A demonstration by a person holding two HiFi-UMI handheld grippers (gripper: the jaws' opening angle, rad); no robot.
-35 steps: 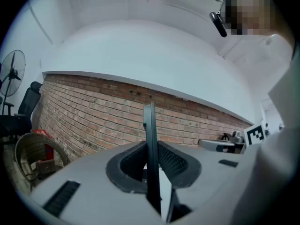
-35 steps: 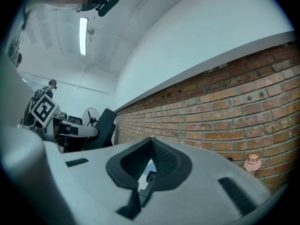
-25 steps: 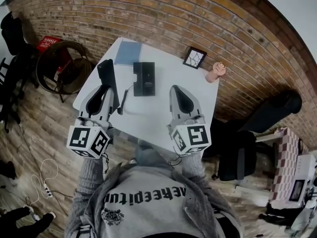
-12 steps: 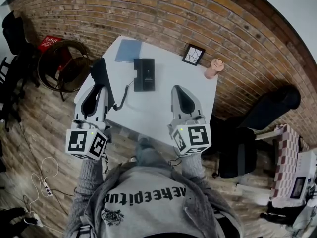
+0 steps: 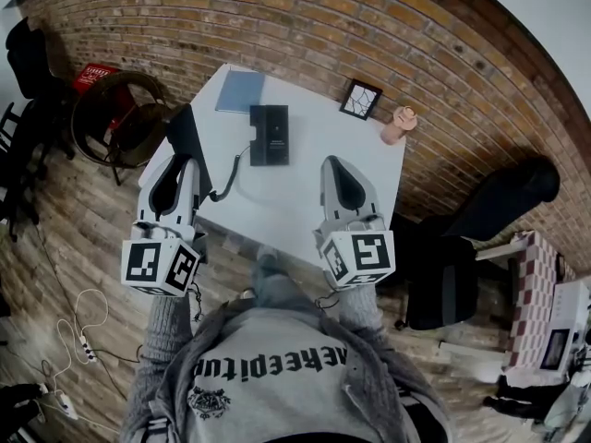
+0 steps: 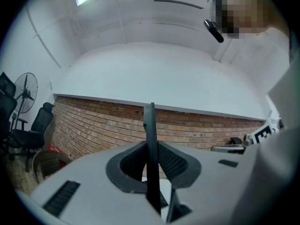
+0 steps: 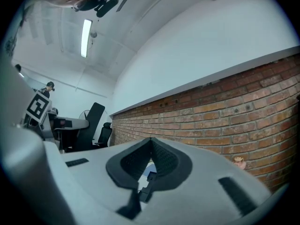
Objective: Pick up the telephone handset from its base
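The black telephone handset is off its base and stands clamped between the pads of my left gripper, above the table's left edge. In the left gripper view the handset shows edge-on as a thin dark slab, with the left gripper shut on it. A black cord runs from the handset to the black base, which lies flat on the white table. My right gripper hovers over the table's near right part, shut and holding nothing; the right gripper shows its tips meeting.
A blue notebook lies at the table's far left corner, a small picture frame and a pink figurine at the far right. A round wicker basket stands left of the table, a black office chair to its right. A brick wall runs behind.
My left gripper has drawn the handset a little to the left and upward, away from the base, with the cord trailing. The right gripper has barely shifted.
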